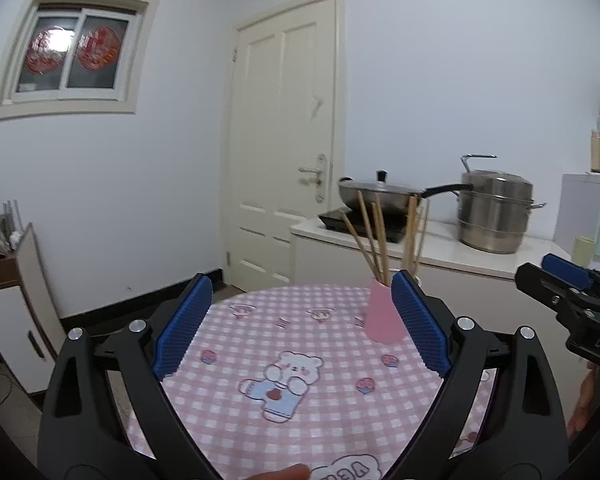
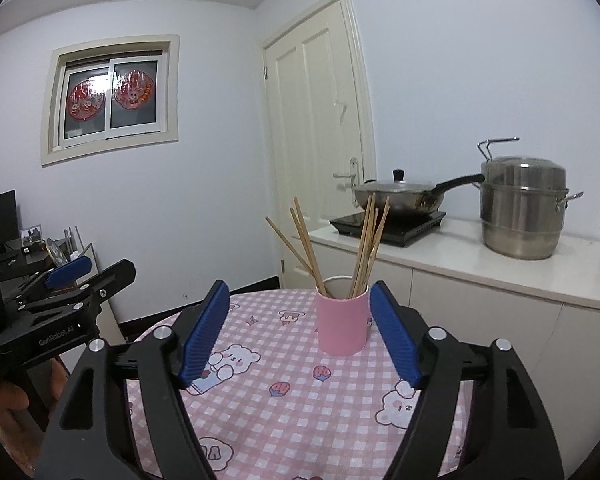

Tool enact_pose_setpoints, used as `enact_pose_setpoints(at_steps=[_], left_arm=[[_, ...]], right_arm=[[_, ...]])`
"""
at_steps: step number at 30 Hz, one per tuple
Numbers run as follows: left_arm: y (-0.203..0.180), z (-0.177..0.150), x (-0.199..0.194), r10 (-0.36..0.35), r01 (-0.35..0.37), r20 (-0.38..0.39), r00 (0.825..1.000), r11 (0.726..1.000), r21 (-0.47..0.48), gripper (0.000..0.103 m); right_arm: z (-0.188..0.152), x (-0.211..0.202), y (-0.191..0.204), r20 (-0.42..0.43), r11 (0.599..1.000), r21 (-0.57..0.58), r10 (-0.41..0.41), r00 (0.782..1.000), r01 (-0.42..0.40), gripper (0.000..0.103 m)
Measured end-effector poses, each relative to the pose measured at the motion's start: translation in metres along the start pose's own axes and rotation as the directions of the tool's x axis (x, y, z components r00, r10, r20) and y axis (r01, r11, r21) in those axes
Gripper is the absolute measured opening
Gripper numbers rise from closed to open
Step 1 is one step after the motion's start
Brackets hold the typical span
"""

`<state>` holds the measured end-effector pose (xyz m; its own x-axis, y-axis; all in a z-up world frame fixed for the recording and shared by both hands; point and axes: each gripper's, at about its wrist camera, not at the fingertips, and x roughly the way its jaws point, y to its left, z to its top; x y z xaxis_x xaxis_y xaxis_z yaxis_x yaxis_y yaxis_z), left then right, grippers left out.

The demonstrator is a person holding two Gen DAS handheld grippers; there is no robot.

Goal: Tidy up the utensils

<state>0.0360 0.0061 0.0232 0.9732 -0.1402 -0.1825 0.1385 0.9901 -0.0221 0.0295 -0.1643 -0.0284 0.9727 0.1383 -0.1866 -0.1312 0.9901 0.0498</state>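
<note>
Here the round worktop [image 2: 284, 412] drops off just behind the pink cup [image 2: 342, 322], which stands upright near the far edge with bare checked cloth all around it. Wooden chopsticks [image 2: 364, 248] fan out of the cup, tips up. Left gripper [image 1: 300, 320]: jaws wide apart, nothing between them. Right gripper [image 2: 300, 332]: jaws apart, empty, the cup beyond them. Behind, a white counter [image 2: 480, 264] carries a lidded pan [image 2: 400, 196] and steel pot [image 2: 522, 208]; door [image 2: 320, 128] shut.
</note>
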Motion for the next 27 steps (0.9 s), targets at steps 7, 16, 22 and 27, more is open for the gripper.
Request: enact_pose_setpoints(at_steps=[7,16,22,27], left_arm=[[-0.006,-0.002,-0.012,-0.006,0.005,0.051,0.999,1.000,0.016,0.093],[-0.007,-0.006,-0.020,-0.001,-0.001,0.078,0.997,1.000,0.021,0.096],[-0.009,-0.008,-0.024,-0.014,0.011,0.086,0.996,0.999,0.030,0.097],[-0.012,-0.010,-0.024,-0.007,0.003,0.086,0.996,0.999,0.052,0.097]], right_arm=[[-0.004,-0.003,0.009,0.022,1.000,-0.018,-0.013,1.000,0.013,0.077],[-0.006,-0.011,0.014,0.062,0.999,-0.040,-0.035,0.997,0.037,0.086],[-0.008,-0.014,0.018,0.077,0.997,-0.059,-0.044,0.996,0.049,0.090],[-0.009,-0.014,0.017,0.080,0.997,-0.058,-0.045,0.996,0.049,0.094]])
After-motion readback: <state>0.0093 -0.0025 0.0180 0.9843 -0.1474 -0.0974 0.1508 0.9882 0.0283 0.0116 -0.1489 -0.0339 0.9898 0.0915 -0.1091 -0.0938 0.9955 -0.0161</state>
